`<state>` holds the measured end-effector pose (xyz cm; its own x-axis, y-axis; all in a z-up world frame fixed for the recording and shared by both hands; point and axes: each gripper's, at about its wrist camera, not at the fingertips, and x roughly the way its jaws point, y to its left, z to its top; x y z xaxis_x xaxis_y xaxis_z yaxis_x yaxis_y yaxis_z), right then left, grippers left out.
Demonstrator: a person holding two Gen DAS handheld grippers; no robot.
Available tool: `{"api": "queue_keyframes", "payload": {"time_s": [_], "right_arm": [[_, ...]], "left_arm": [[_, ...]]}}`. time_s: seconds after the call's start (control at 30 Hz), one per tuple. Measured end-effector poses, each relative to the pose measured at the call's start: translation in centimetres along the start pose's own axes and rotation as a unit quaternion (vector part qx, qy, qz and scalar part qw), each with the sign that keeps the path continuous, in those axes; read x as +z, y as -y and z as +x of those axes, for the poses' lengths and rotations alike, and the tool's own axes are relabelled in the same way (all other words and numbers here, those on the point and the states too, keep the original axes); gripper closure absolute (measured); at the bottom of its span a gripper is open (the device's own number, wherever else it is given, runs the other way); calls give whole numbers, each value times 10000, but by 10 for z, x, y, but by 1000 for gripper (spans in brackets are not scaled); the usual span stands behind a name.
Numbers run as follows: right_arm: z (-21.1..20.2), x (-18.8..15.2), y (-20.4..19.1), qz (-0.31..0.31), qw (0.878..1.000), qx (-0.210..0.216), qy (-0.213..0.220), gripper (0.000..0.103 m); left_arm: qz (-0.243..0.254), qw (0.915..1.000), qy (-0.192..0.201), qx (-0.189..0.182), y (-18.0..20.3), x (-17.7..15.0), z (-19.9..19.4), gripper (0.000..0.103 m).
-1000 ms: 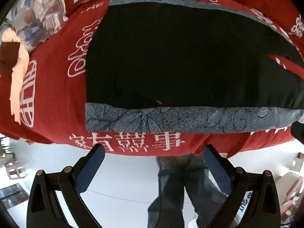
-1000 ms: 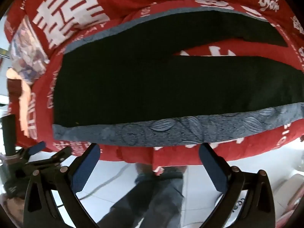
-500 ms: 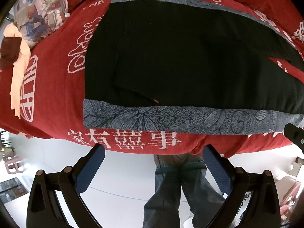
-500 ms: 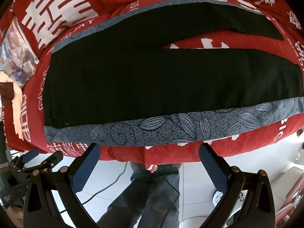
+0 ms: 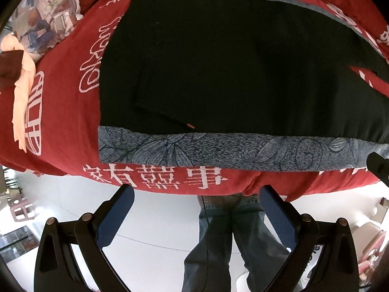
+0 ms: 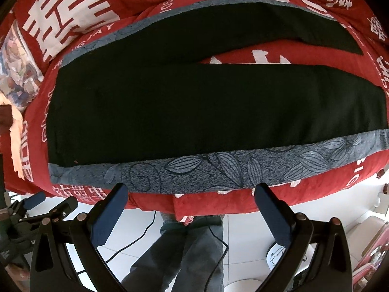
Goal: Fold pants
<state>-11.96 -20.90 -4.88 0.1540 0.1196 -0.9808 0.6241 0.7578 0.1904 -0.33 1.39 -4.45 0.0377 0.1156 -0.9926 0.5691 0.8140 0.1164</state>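
Two tools in our hands and both are released, holding nothing; the left tool (image 5: 195, 215) hangs off the near edge of the bed with its blue pads wide apart, and the right tool (image 6: 190, 213) does the same further along; the black pants (image 6: 194, 107) lie spread flat on the red bedspread (image 5: 63, 112) with its white characters; we see the two legs running off to our right, parted by a wedge of red, the waist end to our left; a grey leaf-patterned side stripe (image 6: 218, 170) runs along the near edge of the pants, just above our right tool's fingers; in the left view the same stripe (image 5: 218, 150) sits close to the bed's edge; a patterned pillow (image 5: 46, 17) rests at the far left; below us, our jeans (image 5: 233, 243) and the white floor (image 5: 150, 219).
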Motion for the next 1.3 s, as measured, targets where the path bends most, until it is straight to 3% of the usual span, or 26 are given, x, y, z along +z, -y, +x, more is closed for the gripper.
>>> {"api": "queue_keyframes", "payload": {"time_s": [1.3], "right_arm": [[4, 2, 16, 19, 10000, 66, -44, 0]], "left_arm": [[123, 9999, -52, 49, 26, 8, 3, 0]]}}
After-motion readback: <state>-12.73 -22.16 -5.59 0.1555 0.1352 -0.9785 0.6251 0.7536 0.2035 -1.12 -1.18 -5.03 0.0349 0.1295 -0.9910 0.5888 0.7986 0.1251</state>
